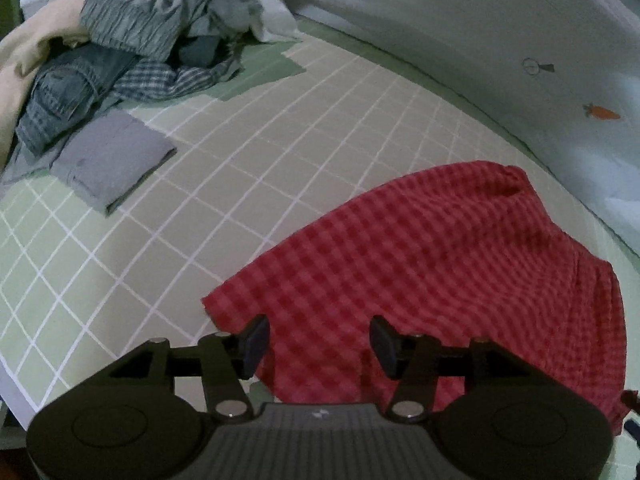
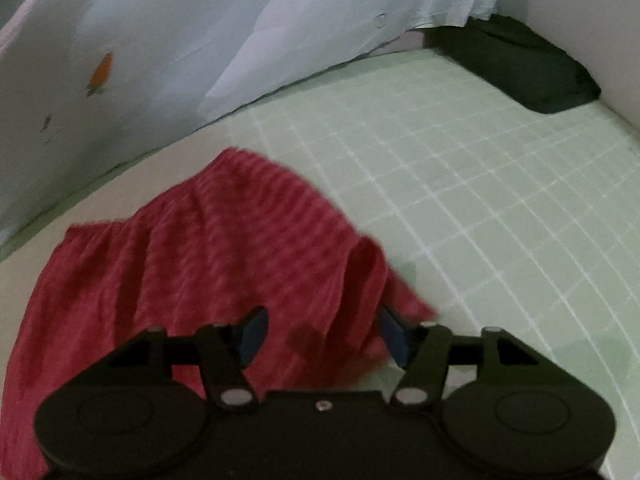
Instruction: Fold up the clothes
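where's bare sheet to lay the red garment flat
Free: grid sheet between red checked garment and folded grey cloth; also between garment and dark pillow. Crowded: unfolded pile at far left.

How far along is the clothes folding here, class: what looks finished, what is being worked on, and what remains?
Done: one grey garment lies folded flat on the grid mat. In hand: the red checked cloth is spread, rumpled, in front of the open left gripper and open right gripper; neither grips it. Left: that cloth and the unfolded pile behind the grey one.
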Available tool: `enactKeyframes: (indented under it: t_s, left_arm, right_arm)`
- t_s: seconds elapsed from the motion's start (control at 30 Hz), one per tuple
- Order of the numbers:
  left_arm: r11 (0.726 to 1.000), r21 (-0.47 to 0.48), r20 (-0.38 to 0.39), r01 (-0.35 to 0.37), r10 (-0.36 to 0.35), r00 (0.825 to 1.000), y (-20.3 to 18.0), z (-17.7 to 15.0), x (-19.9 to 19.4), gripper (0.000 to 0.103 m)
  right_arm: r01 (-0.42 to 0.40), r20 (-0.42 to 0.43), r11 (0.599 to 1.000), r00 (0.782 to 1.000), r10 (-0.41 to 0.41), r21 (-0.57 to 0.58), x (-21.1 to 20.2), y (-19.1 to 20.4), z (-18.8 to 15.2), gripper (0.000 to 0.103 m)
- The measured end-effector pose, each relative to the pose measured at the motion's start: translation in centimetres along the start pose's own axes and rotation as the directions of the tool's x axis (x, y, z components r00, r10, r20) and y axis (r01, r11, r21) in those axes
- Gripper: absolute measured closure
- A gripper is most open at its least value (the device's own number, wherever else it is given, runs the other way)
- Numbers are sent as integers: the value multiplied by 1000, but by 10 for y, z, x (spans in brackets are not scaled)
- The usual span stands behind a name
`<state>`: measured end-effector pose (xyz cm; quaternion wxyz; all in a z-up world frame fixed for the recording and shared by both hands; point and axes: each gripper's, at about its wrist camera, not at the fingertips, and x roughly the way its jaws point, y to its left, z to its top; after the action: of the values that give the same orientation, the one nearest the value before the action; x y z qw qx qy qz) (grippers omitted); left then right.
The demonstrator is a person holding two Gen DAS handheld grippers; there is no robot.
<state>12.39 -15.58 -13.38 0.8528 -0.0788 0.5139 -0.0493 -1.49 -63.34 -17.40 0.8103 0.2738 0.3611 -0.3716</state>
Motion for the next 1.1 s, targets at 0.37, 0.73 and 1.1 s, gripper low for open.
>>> enactKeyframes:
  t_s: [0.37,0.73,1.1]
  left_arm:
    - [1000,-2,-21,-23,23,1000,1,-1,3,46]
    - [997,-5,-45,-76,76,996,2,9,18,37]
    - [997,32,-62,-72,73,995,8,7,19,34]
  right_arm:
    - [36,32,998,999,-38,58,-61,-34,-20,101]
    - [148,-36,985,989,-145,91,-79,-63,-43,49]
    - [82,-77,993,993,-88,-81,-63,-15,-58,34]
